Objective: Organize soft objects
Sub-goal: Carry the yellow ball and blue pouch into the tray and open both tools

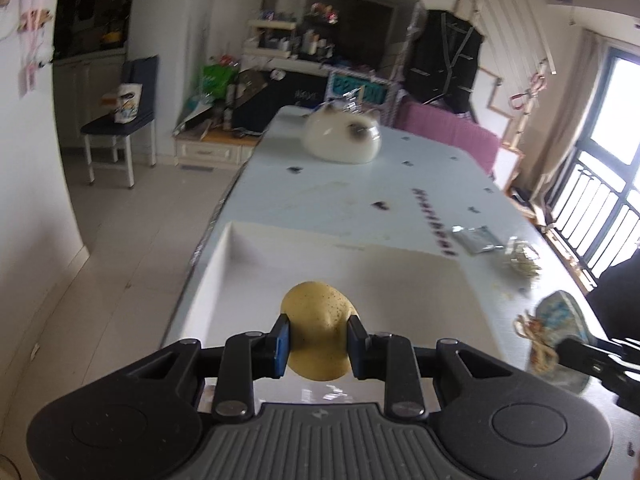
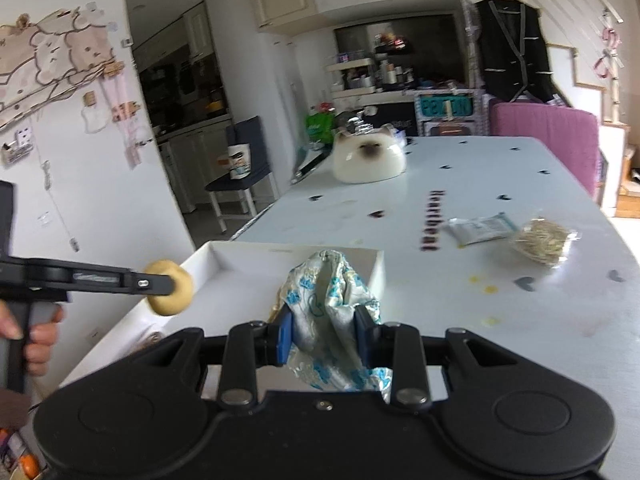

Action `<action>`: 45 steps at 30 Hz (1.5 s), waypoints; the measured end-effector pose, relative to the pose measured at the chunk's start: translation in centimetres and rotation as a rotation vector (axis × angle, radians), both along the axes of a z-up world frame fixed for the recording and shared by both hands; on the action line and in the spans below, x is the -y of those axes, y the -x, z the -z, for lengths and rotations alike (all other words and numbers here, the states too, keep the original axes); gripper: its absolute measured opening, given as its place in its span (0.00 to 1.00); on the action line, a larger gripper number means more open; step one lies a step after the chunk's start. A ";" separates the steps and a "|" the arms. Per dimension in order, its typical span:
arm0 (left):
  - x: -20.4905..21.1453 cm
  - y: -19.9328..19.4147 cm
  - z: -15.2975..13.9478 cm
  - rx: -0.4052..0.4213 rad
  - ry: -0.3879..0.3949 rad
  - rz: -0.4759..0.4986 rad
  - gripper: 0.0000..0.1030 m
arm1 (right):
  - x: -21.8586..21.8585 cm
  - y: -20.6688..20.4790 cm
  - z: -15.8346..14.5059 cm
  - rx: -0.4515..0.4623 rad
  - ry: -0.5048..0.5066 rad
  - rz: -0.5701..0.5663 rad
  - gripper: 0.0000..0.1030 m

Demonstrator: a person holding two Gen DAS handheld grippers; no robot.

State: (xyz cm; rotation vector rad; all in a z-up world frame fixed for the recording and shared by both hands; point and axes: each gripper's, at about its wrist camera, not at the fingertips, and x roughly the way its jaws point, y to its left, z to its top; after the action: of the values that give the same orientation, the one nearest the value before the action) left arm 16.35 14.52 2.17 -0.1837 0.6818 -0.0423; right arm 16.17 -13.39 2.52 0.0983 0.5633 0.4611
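Note:
My left gripper [image 1: 318, 344] is shut on a soft yellow speckled round lump [image 1: 316, 320], held above the white tray [image 1: 240, 248] at the table's near left. From the right wrist view the same lump [image 2: 170, 294] hangs over the tray's left rim [image 2: 248, 246], with the left gripper [image 2: 168, 286] seen from the side. My right gripper [image 2: 326, 334] is shut on a white cloth pouch with blue print [image 2: 328, 300], just before the tray's near right corner. That pouch [image 1: 560, 328] appears at the right edge of the left wrist view.
A cat-face plush cushion [image 1: 342, 136] lies at the table's far end. A silver packet [image 2: 480, 228] and a clear bag of straw-like bits [image 2: 544, 242] lie on the table right of the tray. A pink chair [image 2: 548, 128] stands behind; a hand [image 2: 38, 340] grips the left handle.

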 end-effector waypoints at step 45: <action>-3.7 -2.3 2.1 -0.019 -0.074 0.047 0.66 | -7.0 -2.7 3.7 -0.133 0.154 -0.148 0.40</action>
State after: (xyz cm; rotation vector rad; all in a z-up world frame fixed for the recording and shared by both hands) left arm 18.66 18.25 0.08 -0.0966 0.7055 -0.0600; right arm 18.85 -6.39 -1.22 -0.0611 0.7379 0.5557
